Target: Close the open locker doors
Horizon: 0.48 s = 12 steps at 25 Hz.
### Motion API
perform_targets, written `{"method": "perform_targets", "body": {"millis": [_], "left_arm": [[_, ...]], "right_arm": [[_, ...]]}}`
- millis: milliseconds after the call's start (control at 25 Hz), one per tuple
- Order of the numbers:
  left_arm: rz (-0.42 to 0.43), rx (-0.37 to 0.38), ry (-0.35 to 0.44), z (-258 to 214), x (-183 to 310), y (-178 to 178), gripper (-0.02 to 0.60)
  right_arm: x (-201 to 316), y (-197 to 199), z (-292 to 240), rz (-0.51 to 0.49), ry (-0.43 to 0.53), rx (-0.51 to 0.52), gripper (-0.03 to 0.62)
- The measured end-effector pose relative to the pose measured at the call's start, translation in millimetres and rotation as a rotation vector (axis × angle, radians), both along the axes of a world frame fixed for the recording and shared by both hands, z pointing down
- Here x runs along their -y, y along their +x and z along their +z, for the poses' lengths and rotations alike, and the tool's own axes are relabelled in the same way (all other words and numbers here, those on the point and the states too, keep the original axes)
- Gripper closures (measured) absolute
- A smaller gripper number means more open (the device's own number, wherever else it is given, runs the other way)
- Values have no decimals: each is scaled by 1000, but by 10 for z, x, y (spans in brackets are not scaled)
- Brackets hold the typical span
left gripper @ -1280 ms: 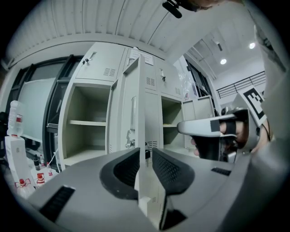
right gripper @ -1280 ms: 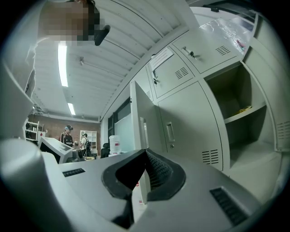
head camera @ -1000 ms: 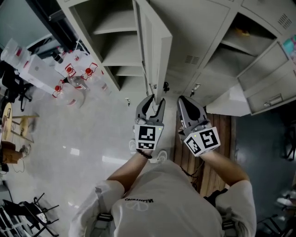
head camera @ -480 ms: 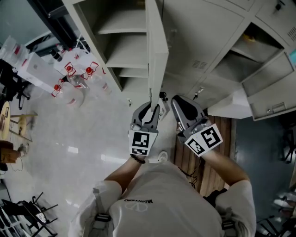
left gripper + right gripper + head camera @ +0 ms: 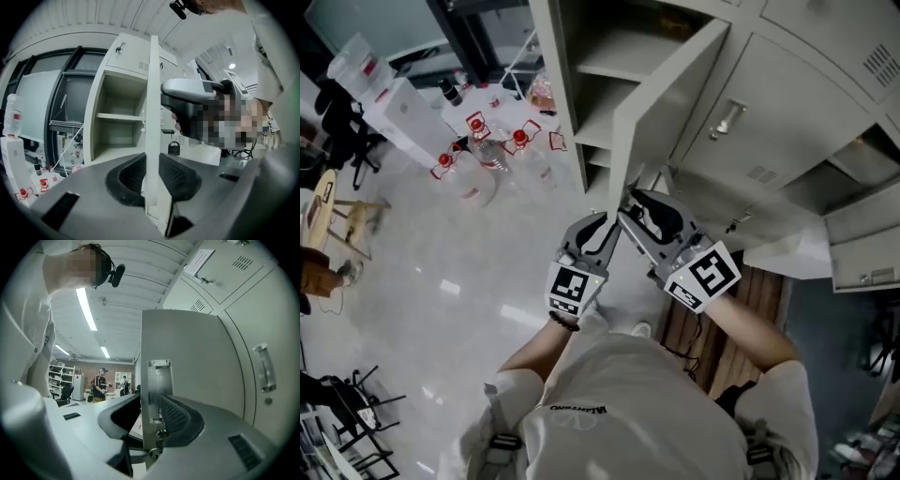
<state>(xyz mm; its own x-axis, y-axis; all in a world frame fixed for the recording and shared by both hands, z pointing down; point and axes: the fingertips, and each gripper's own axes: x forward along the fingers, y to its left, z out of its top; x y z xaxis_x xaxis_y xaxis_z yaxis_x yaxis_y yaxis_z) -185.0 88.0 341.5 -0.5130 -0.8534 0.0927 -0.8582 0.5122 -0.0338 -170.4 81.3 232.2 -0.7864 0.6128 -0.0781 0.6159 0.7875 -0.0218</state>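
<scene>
A grey locker door [image 5: 661,112] stands partly open in front of its shelved compartment [image 5: 614,56]. My left gripper [image 5: 600,232] is shut on the door's free edge [image 5: 153,93]. Its jaws have just been closing, and both pads [image 5: 132,173] press the thin panel. My right gripper [image 5: 639,216] sits just to the right on the same edge. Its jaws have just been opening. They now stand open around the door's latch plate [image 5: 158,390], and the left jaw is clear of it. In the right gripper view the door's face [image 5: 187,357] fills the middle.
A closed locker door with a handle [image 5: 727,117] is to the right, and another open locker [image 5: 862,178] lies beyond it. Water bottles [image 5: 478,141] stand on the floor at the left, near a stool [image 5: 337,220]. A wooden pallet [image 5: 769,300] lies at my feet. People [image 5: 100,383] stand far off.
The left jaws closed onto the door's edge and the right jaws opened around it. The door has swung toward its compartment, and both grippers have travelled with it.
</scene>
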Motion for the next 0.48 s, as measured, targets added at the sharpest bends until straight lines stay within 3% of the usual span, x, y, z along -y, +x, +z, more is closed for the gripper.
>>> {"method": "perform_targets", "body": {"millis": [200,480], "left_arm": [[80,17,21,-47,-239,-289,497],[125,28,67,-42,-403,-823,494]], "right_arm": [[-329,-357,-35,0,21,3,451],[-516,-846,-29,27,53,12,488]]}}
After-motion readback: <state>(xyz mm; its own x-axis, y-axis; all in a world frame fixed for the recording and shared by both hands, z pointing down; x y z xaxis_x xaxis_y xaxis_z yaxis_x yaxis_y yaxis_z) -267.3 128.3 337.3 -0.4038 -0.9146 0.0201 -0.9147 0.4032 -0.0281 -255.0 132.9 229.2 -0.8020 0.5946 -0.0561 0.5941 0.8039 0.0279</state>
